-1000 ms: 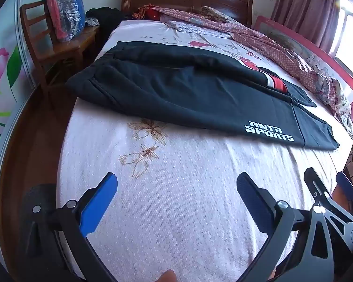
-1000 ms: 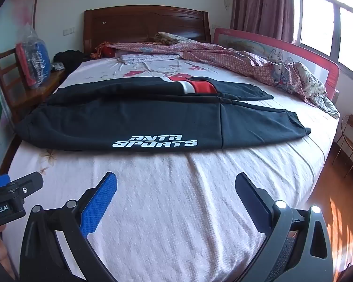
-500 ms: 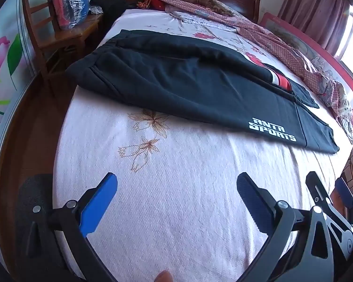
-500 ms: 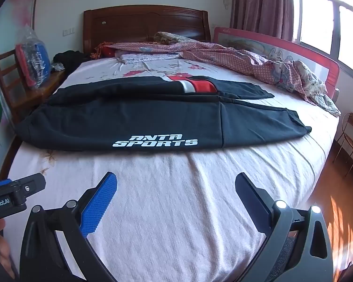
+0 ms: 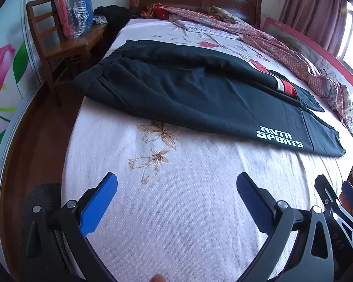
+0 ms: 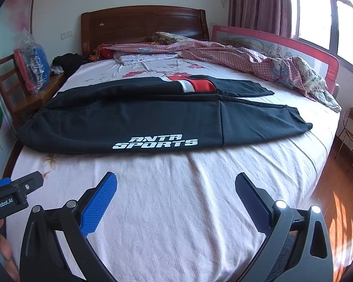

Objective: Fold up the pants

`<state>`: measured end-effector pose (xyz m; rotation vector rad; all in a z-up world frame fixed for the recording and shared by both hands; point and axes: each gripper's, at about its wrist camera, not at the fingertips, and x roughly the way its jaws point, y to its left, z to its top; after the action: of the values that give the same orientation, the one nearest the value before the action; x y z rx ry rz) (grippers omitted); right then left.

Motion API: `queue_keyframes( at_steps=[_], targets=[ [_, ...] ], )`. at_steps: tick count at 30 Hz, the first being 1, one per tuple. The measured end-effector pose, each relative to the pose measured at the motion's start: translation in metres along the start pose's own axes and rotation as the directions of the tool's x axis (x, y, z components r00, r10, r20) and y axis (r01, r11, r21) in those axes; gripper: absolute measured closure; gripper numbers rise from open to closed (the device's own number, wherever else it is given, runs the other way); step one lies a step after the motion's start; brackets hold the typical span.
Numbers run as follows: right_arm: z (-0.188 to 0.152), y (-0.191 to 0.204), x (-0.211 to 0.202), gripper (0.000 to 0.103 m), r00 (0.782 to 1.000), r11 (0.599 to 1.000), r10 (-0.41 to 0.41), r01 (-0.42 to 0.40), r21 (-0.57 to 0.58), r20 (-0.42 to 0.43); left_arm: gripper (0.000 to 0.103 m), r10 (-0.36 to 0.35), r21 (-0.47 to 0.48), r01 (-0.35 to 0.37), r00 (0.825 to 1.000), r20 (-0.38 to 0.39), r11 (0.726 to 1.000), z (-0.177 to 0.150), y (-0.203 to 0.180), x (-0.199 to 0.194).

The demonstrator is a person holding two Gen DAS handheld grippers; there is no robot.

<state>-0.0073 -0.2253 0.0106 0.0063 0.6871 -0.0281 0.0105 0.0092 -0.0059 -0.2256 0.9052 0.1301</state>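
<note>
Black track pants (image 5: 195,98) (image 6: 141,122) lie flat across the bed, waistband to the left, leg cuffs to the right, one leg folded over the other. White "ANTA SPORTS" lettering (image 6: 155,141) marks the near leg; a red and white patch (image 6: 195,85) shows on the far one. My left gripper (image 5: 176,183) hovers open over bare sheet, well short of the pants. My right gripper (image 6: 176,183) is open too, a little below the lettering, holding nothing. The right gripper's body (image 5: 336,209) shows at the left view's lower right edge.
The pink floral bedsheet (image 6: 176,211) spreads in front of the pants. A crumpled patterned quilt (image 6: 247,58) lies along the far right by a red bed rail (image 6: 282,47). A wooden chair (image 5: 56,44) with a plastic-wrapped bundle stands left; a wire chair (image 6: 351,129) right.
The left wrist view tipped down half a second ago and has since lifted back and closed in slightly on the pants. The right view is almost unchanged. Both grippers stayed open.
</note>
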Motion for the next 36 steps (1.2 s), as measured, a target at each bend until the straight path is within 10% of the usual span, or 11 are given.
queue_keyframes(
  at_steps=[12,36],
  targets=[
    [0.01,-0.009,0.034,0.003,0.996,0.997,0.069,-0.067,0.037,-0.054,0.002,0.07,0.109,-0.081,0.993,0.099,0.991,0.009,-0.034,0.011],
    [0.0,-0.013,0.031,0.003,0.996,0.998,0.056,-0.057,-0.017,-0.069,0.002,0.061,0.105,-0.068,0.996,0.064,0.992,-0.004,-0.026,0.011]
  ],
)
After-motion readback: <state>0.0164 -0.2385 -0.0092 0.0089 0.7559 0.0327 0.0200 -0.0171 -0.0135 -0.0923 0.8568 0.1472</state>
